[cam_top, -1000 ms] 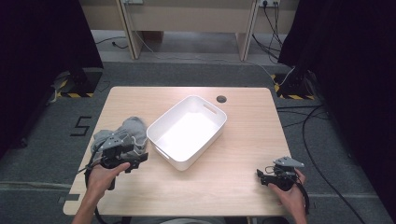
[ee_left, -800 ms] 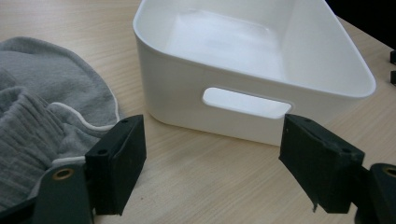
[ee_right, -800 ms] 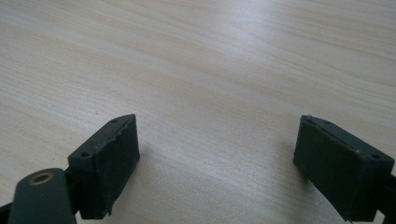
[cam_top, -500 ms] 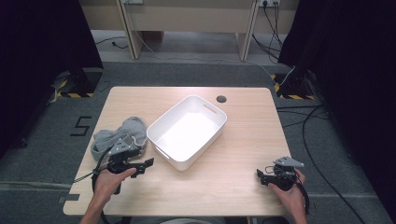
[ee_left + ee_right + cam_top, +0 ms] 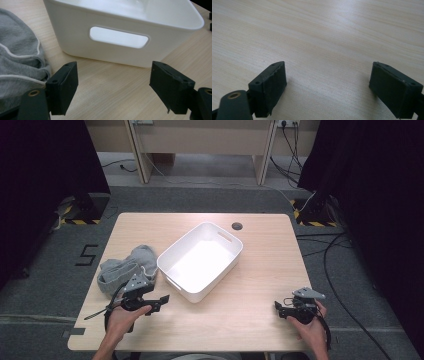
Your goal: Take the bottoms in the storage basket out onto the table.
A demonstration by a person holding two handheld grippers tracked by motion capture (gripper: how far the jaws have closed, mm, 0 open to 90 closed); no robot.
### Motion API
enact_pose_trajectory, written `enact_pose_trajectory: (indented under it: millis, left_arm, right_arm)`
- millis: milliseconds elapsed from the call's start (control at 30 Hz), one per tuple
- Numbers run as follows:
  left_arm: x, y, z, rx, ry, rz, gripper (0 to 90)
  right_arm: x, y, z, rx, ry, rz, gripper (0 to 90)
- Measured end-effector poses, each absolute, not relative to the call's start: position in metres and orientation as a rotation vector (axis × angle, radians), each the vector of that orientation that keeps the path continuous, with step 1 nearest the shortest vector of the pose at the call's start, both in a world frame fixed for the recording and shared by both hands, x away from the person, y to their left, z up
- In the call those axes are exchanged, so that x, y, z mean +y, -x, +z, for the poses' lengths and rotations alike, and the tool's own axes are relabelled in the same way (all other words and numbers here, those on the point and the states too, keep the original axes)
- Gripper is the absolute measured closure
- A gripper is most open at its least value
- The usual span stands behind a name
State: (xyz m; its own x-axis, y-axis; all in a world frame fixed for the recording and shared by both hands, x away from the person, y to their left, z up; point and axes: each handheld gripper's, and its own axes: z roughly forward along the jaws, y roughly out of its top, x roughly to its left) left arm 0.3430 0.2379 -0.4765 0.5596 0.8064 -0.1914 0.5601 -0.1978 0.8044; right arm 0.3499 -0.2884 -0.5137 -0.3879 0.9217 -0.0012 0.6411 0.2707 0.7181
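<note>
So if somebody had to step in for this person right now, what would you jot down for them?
Left gripper: fingers wide open, nothing between them, low over the table near the front left edge, aimed at the near wall of the white tub.
Right gripper: open and empty, over bare wood at the table's front right.
Things: the grey cloth lies crumpled on the table just left of the tub, beside the left gripper. The tub sits mid-table, and nothing shows inside it.
Done: nothing is held and the cloth is not in the tub.
Left: probably grasp the cloth and put it in the tub.
</note>
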Motion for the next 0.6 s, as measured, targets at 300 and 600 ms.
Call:
enact_pose_trajectory:
  millis: [300, 600]
  left_arm:
    - [0.240, -0.335, -0.487, 1.119, -1.871, 0.349, 22.1]
    - [0.236, -0.329, -0.504, 1.129, -1.892, 0.342, 22.1]
  right_arm:
    - [-0.288, -0.350, -0.514, 2.125, -1.417, 0.900, 14.7]
    - [-0.288, -0.349, -0.513, 2.124, -1.406, 0.910, 18.0]
